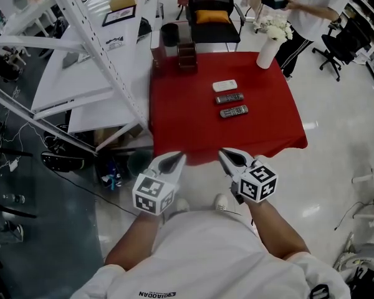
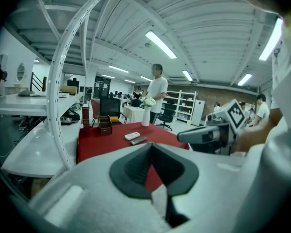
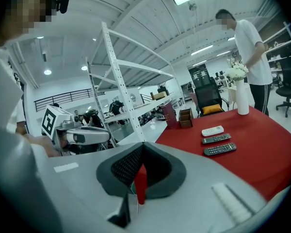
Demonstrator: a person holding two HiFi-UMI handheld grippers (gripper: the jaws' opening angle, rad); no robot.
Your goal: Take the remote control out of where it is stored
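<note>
Left tongs [image 1: 177, 157] and right tongs [image 1: 225, 153] hang closed, side by side.

A table covered with a red cloth [image 1: 181, 129] is seen from above. Near its middle, three things are laid in a row: a white remote control [image 1: 224, 85] farthest, a dark grey remote control [image 1: 229, 98], then a second dark grey remote control [image 1: 234, 111]. A tall white vase of white flowers [image 1: 267, 53] is stood at the far right corner. A small brown wooden box [image 1: 187, 57] is set at the far edge. The left gripper [image 1: 176, 159] and right gripper [image 1: 227, 157] are held just off the near edge, jaws closed.
</note>
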